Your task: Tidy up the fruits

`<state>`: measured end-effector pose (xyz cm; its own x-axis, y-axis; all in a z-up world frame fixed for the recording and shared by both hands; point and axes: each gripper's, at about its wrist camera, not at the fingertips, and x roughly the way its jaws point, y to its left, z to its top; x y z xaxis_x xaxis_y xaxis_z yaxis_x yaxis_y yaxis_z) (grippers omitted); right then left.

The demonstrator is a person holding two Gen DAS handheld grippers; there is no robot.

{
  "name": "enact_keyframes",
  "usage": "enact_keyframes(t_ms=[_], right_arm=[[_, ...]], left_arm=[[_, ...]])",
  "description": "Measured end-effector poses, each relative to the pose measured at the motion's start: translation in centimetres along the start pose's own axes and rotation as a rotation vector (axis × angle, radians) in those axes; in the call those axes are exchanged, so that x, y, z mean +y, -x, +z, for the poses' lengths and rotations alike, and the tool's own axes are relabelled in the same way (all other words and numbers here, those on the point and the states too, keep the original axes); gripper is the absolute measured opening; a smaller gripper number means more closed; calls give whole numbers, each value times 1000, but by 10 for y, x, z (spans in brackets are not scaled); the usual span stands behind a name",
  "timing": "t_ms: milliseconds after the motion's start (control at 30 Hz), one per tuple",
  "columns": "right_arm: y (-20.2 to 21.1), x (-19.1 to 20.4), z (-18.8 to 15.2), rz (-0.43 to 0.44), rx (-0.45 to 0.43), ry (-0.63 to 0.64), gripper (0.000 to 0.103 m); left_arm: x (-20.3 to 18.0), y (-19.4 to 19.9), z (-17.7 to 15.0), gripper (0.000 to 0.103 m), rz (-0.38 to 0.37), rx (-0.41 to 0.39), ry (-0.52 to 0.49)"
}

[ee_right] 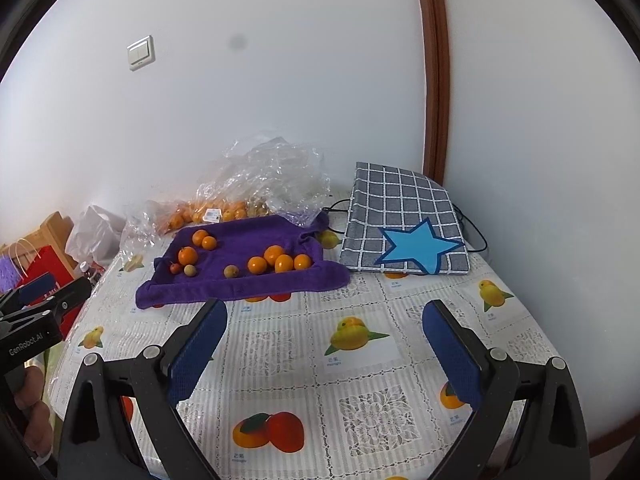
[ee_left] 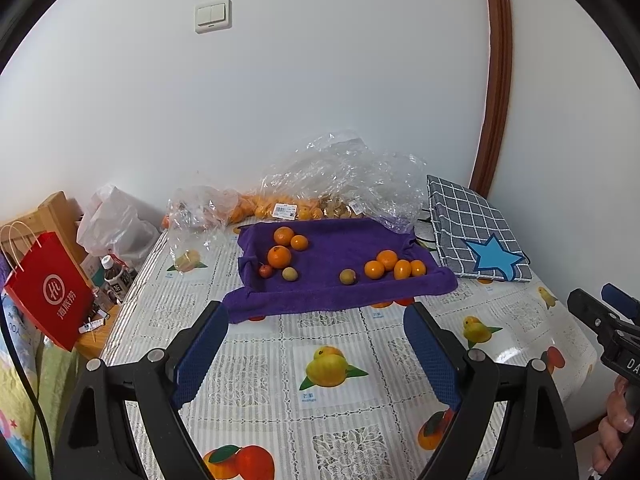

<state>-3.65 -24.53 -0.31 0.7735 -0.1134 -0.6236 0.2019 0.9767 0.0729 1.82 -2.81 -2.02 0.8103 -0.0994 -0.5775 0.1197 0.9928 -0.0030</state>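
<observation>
Here purple towel (ee_left: 320, 280) long axis left-right, fruits (ee_left: 280, 258) atop.

Left gripper (ee_left: 316, 344) jaws wide apart, nothing between; right gripper (ee_right: 325, 342) same; both tilted downward.

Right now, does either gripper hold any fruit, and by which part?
Nothing is held. The left gripper and the right gripper are both open, with only tablecloth between their fingers. The fruits lie on the purple towel.
</observation>
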Motion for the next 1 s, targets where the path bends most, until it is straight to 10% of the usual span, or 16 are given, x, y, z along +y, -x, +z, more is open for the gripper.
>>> enact_keyframes(t_ms=[1000], right_arm=[[11, 1, 0, -3, -21, 9, 97]], left_arm=[[5, 5, 0, 90, 0, -9, 3]])
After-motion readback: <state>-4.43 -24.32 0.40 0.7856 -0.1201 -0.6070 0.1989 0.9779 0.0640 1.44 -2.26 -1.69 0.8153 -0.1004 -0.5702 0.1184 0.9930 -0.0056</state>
